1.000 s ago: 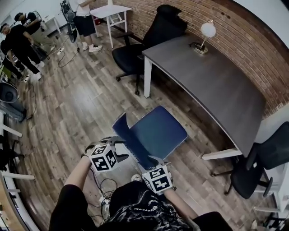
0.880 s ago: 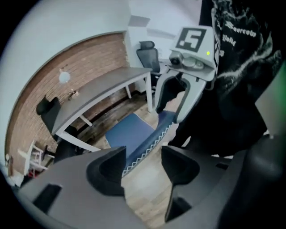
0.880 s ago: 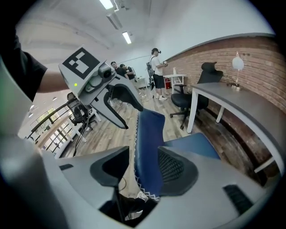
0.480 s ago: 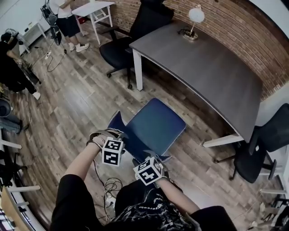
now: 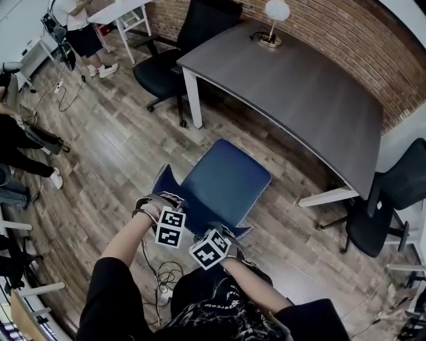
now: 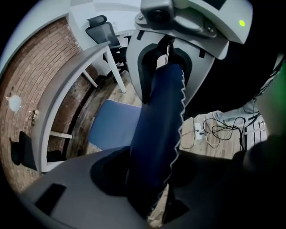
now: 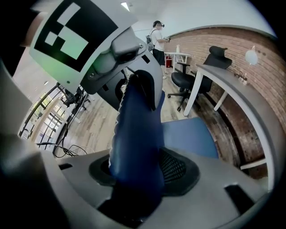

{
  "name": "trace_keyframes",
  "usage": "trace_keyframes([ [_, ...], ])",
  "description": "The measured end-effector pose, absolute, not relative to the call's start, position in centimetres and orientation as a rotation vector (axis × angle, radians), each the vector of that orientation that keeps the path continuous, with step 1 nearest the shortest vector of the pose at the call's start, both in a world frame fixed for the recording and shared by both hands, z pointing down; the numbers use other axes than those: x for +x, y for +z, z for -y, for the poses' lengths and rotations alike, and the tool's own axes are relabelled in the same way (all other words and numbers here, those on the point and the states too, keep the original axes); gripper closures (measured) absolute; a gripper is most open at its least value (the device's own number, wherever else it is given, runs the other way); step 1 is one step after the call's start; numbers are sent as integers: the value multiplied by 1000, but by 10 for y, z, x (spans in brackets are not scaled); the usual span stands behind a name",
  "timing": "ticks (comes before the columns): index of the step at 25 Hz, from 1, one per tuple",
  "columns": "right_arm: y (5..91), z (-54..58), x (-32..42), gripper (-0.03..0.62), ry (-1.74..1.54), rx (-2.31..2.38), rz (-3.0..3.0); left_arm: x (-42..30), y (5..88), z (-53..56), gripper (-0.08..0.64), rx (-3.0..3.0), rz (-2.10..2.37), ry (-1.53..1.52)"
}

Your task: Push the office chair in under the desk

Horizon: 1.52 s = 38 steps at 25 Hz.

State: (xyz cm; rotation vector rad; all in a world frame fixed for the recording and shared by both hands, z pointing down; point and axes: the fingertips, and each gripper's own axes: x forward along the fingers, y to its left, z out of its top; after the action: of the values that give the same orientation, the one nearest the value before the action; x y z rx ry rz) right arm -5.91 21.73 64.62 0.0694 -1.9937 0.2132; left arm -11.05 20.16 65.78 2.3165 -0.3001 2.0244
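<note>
The blue office chair stands a short way out from the grey desk [image 5: 299, 86], its seat [image 5: 226, 183] turned toward the desk. Its backrest [image 5: 200, 223] is nearest me, and both grippers sit on its top edge. My left gripper [image 5: 176, 212] straddles the backrest [image 6: 161, 125]. Its jaws are closing, and a sliver of floor still shows beside the stitched edge. My right gripper [image 5: 223, 234] stands wide around the backrest [image 7: 136, 134], and its mesh pad shows clear of the fabric. The seat [image 7: 187, 136] and desk [image 7: 241, 98] lie ahead.
A lamp [image 5: 273, 13] stands on the desk's far end. One black chair [image 5: 180, 46] is at the desk's left end, another [image 5: 386, 206] at its right. Cables [image 5: 160, 280] lie on the wood floor by my feet. People [image 5: 80, 33] stand at the upper left.
Both grippers have closed in along the backrest's top edge and now sit nearer each other. The chair and I have shifted a little toward the desk.
</note>
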Motion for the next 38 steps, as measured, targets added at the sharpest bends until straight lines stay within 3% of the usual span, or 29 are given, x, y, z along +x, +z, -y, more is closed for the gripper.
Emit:
trace_keyframes([
  [7, 651, -216, -60, 383, 218, 109, 1980, -113, 668, -203, 376, 2322, 235, 2048],
  [16, 652, -213, -57, 469, 147, 165, 1975, -110, 668, -202, 416, 2369, 206, 2069],
  [38, 652, -168, -54, 483, 145, 215, 1970, -107, 667, -155, 425, 2392, 235, 2080],
])
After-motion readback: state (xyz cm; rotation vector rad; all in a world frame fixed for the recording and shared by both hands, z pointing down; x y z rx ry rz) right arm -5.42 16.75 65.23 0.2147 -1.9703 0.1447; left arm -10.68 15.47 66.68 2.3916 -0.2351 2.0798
